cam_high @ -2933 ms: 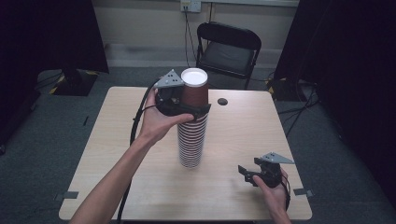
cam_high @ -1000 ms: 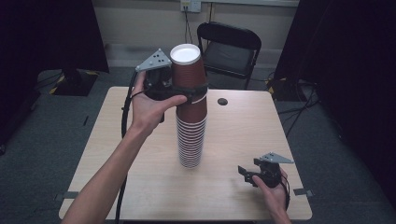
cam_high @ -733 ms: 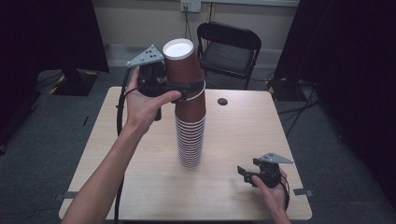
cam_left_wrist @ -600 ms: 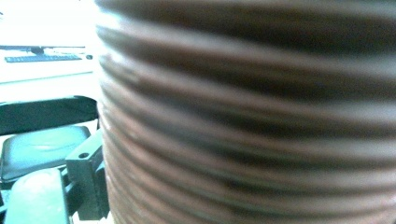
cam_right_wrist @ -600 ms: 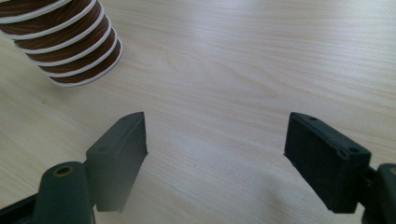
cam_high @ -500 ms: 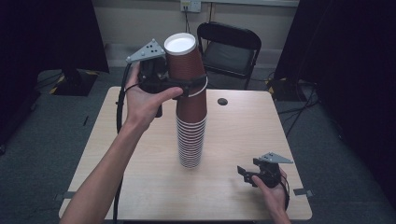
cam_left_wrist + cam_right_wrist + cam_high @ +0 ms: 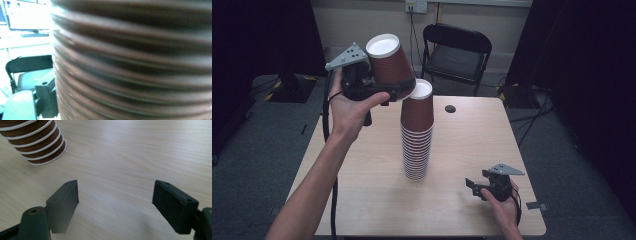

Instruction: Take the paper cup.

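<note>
Top cup off the stack
Left gripper (image 7: 384,90) clamps one brown paper cup (image 7: 389,65), at 10 o'clock from the cup stack (image 7: 417,132); many remain; right gripper (image 7: 479,186) jaws wide, idle.

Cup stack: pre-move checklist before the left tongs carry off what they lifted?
1. Left tongs shut on the lifted cups: ok.
2. Lifted cups clear of the stack: cannot tell; their lower rim sits beside the stack's top.
3. Lifted cups level: not ok, tilted.
4. Stack upright on the table: ok.
5. Right tongs open, nothing between them, resting apart from the stack: ok.
6. How many cups came off: cannot tell; the left gripper view is blurred.
</note>
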Motion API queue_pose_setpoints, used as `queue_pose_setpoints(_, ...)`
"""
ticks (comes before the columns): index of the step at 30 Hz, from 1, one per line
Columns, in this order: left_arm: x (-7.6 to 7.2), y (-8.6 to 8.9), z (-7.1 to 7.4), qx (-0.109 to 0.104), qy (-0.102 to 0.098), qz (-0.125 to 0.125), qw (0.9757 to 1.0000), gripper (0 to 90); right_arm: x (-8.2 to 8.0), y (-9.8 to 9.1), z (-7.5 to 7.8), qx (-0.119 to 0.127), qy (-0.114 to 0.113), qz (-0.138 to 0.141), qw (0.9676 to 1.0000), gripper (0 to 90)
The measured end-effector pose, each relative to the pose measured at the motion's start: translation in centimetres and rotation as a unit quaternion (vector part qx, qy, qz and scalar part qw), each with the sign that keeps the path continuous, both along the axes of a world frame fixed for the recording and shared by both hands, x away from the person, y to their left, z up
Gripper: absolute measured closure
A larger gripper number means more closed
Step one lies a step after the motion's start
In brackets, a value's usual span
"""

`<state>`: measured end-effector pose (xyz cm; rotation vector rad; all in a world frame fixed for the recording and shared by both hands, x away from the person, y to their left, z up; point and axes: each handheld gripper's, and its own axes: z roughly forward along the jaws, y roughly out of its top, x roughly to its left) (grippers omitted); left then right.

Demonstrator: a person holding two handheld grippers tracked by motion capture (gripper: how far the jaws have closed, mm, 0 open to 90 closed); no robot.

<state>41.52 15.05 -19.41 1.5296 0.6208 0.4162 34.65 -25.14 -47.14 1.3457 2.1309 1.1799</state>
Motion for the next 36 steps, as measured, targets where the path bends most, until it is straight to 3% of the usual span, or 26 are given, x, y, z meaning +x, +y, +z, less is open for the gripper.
queue_pose_setpoints(15,-0.9,3.6,-1.8,-0.013,0.022,0.021,0.9994,11.7,-0.1,0.0,0.0,0.0,-0.001,-0.001,1.0,20.9)
queue_pose_setpoints(20,-1.5,4.3,-2.7,-0.018,0.045,0.028,0.9985,11.8,-0.2,0.2,0.2,0.001,-0.01,0.005,0.9999,21.0)
queue_pose_setpoints(22,-1.8,4.6,-3.3,-0.01,0.059,0.043,0.9973,11.8,-0.3,0.4,0.3,0.002,-0.014,0.008,0.9999,21.0)
queue_pose_setpoints(28,-2.2,5.3,-4.9,-0.02,0.064,0.03,0.9973,11.8,-0.4,0.7,0.4,-0.001,-0.018,0.016,0.9997,20.8)
queue_pose_setpoints(36,-3.2,5.6,-7.4,-0.018,0.077,0.028,0.9965,11.7,-0.6,1.3,0.5,-0.019,-0.024,0.022,0.9993,23.0)
